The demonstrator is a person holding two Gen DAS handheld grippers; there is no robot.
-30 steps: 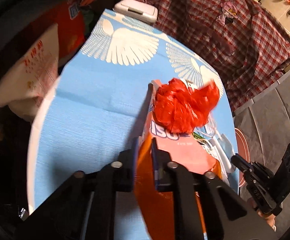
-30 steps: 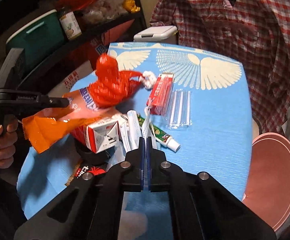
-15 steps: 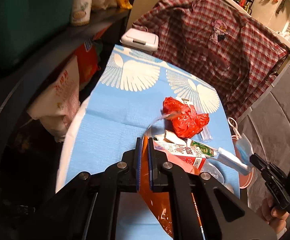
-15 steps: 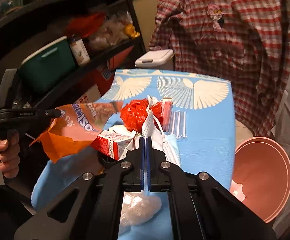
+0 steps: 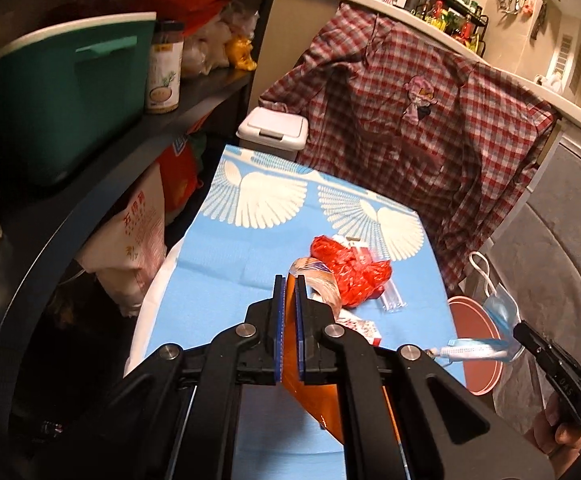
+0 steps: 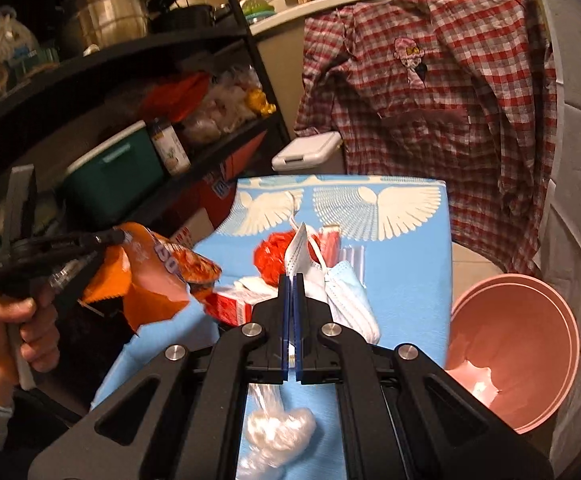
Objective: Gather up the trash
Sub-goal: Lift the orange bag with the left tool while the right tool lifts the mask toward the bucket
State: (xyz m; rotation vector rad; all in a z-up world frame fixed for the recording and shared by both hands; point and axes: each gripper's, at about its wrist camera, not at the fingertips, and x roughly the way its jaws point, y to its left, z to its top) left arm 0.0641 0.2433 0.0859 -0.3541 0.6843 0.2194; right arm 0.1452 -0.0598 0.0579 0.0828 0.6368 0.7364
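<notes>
My left gripper [image 5: 289,280] is clamped on the orange snack wrapper [image 6: 158,276], which hangs off the left edge of the blue table [image 5: 226,276]. My right gripper [image 6: 292,278] pinches the blue face mask [image 6: 346,280], dangling above the table. Between them, on the cloth, lie the crumpled red bag [image 5: 350,268] and a red-and-white carton [image 6: 230,306]. The pink bin [image 6: 522,332] stands at the table's right side.

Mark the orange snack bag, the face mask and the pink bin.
orange snack bag [image 6: 150,280], right wrist view, crumpled middle.
face mask [image 6: 346,292], right wrist view, pleated blue panel.
pink bin [image 6: 530,360], right wrist view, inner wall.
</notes>
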